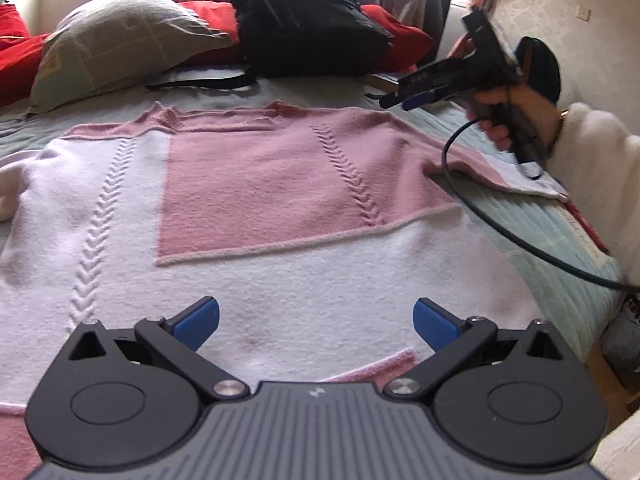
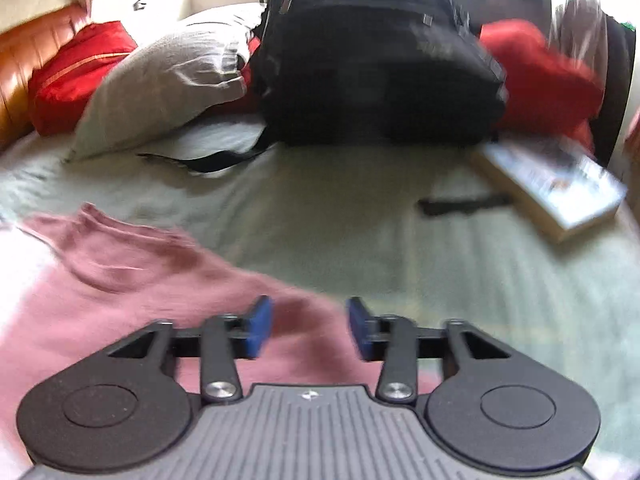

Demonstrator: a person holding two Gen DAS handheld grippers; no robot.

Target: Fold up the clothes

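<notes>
One sweater (image 1: 256, 200) – two claws, left (image 1: 316, 326) and right (image 2: 309, 326), both agape

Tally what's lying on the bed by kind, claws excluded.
Sweater: 1
Backpack: 1
Grey pillow: 1
Red cushions or bedding: at least 2 visible pieces
Book: 1
Total: 6

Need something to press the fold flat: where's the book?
Right wrist view, far right: the book lies on the bed, below the red cushion.
</notes>
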